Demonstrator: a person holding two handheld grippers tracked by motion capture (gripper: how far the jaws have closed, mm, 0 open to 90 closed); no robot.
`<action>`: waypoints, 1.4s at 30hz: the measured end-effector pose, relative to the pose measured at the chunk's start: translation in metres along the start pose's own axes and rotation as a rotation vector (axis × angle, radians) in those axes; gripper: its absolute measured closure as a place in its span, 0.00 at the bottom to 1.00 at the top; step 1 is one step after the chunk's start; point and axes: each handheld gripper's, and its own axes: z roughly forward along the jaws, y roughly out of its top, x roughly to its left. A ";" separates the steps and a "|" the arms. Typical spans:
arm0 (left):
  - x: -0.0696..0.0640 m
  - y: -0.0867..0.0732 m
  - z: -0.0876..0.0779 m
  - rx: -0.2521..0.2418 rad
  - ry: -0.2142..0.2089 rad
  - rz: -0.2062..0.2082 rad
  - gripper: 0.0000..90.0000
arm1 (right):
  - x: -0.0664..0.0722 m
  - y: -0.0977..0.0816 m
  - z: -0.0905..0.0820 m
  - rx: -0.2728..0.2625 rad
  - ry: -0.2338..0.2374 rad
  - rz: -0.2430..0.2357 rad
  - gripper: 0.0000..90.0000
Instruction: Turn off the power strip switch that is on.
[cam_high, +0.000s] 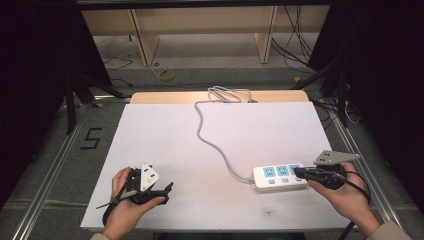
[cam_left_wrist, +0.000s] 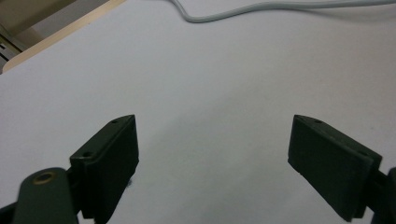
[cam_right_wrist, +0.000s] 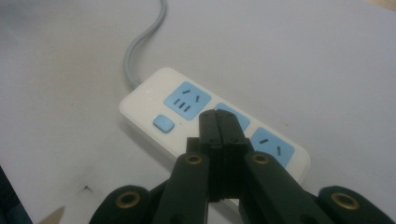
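A white power strip (cam_high: 280, 176) with three blue sockets lies on the white table top (cam_high: 165, 135), right of centre near the front. Its grey cable (cam_high: 210, 142) runs back to a coil at the far edge. My right gripper (cam_high: 300, 173) is shut with nothing between its jaws, its tips over the strip's right end. In the right gripper view the closed tips (cam_right_wrist: 218, 115) cover the middle socket of the power strip (cam_right_wrist: 140, 108); whether they touch it I cannot tell. My left gripper (cam_high: 166, 189) rests at the front left, and its jaws stand open and empty (cam_left_wrist: 213, 123).
A blue switch button (cam_right_wrist: 163, 124) sits beside the far socket. The grey cable (cam_left_wrist: 224, 13) crosses the top of the left gripper view. Metal frame rails (cam_high: 55, 160) flank the table, and loose cables (cam_high: 295, 45) lie on the floor beyond it.
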 end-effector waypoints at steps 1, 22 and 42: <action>0.000 0.000 0.000 0.003 0.000 0.002 0.18 | 0.000 0.001 0.001 0.002 0.003 0.002 1.00; -0.001 0.000 0.001 0.003 -0.003 0.013 0.18 | -0.010 0.016 0.015 0.116 0.005 0.043 1.00; -0.001 0.000 0.001 0.005 -0.004 0.017 0.18 | -0.010 0.022 0.035 0.233 0.040 0.034 1.00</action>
